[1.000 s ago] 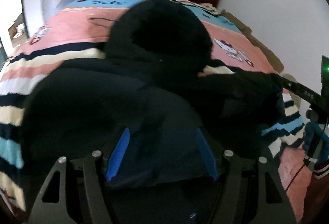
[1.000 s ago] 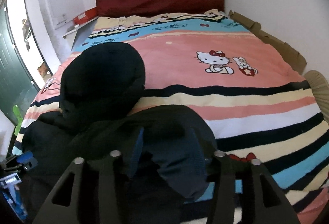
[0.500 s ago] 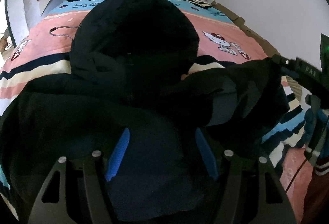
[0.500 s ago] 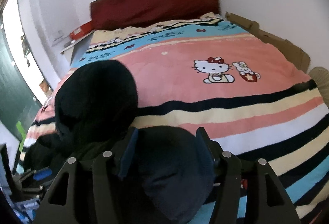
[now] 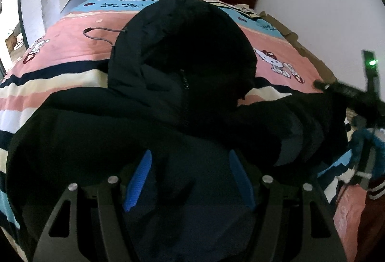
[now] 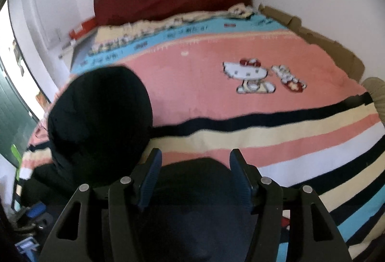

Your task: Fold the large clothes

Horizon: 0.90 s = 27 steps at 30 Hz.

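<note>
Striped cartoon blanket (image 6: 240,132) covers the bed; black hooded jacket (image 5: 168,98) sprawls across it. Left claw (image 5: 190,177) grips its bulky fabric, hood at 12 o'clock. Right claw (image 6: 193,176), jaws just widening, holds another dark bunch.

- Both views: heavy fisheye, dark vignette in corners, straight lines bow at edges.
- Daylight from left doorway (image 6: 9,28), blown out.
- Black jacket (image 5: 182,74) underexposed, barely any detail.
- Right wrist view motion-blurred; bedspread (image 6: 240,98) print smeared.
</note>
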Each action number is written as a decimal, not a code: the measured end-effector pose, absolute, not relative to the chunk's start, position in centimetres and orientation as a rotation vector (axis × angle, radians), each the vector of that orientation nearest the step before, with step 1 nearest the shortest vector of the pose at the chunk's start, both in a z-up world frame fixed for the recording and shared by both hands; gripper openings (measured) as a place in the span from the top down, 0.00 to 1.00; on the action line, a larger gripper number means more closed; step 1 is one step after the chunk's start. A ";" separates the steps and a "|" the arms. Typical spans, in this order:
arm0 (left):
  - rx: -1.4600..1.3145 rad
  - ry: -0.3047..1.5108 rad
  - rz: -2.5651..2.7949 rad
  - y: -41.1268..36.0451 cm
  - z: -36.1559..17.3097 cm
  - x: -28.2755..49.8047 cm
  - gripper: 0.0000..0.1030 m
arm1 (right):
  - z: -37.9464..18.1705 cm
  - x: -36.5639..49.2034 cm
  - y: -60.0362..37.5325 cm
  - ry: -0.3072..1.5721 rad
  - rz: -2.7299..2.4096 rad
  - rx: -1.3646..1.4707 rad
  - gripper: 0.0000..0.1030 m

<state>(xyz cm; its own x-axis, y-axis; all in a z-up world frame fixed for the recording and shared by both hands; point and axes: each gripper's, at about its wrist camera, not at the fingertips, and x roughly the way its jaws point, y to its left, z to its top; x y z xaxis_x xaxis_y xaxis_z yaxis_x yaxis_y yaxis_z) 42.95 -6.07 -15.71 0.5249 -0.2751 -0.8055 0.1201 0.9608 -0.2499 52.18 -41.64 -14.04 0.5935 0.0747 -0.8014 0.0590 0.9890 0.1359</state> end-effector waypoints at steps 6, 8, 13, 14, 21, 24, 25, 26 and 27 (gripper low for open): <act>-0.174 0.988 -0.224 -4.9 -15.9 42.8 0.37 | -18.8 52.8 -38.9 1.092 0.100 0.151 0.42; -0.180 0.985 -0.217 -4.4 -15.8 42.7 0.37 | -19.7 52.0 -37.8 1.111 0.152 0.140 0.42; -0.203 0.969 -0.195 -3.2 -15.1 42.1 0.37 | -19.9 49.0 -34.0 1.109 0.375 0.079 0.42; -0.208 0.966 -0.187 -2.9 -14.9 41.9 0.37 | -19.8 48.6 -33.3 1.109 0.412 0.069 0.42; -0.237 0.910 -0.115 0.5 -12.2 39.6 0.37 | -18.8 43.4 -27.3 1.080 0.661 0.000 0.43; -0.224 0.900 -0.110 1.0 -11.1 39.3 0.37 | -18.7 42.0 -25.7 1.073 0.703 -0.010 0.43; -0.217 0.895 -0.110 1.0 -10.9 39.3 0.37 | -18.8 41.3 -25.4 1.072 0.706 -0.016 0.43; -0.205 0.893 -0.115 0.7 -10.6 39.5 0.37 | -18.8 40.7 -25.2 1.071 0.710 -0.017 0.43; -0.191 0.893 -0.121 0.2 -10.5 39.8 0.37 | -18.9 40.5 -25.2 1.073 0.713 -0.017 0.42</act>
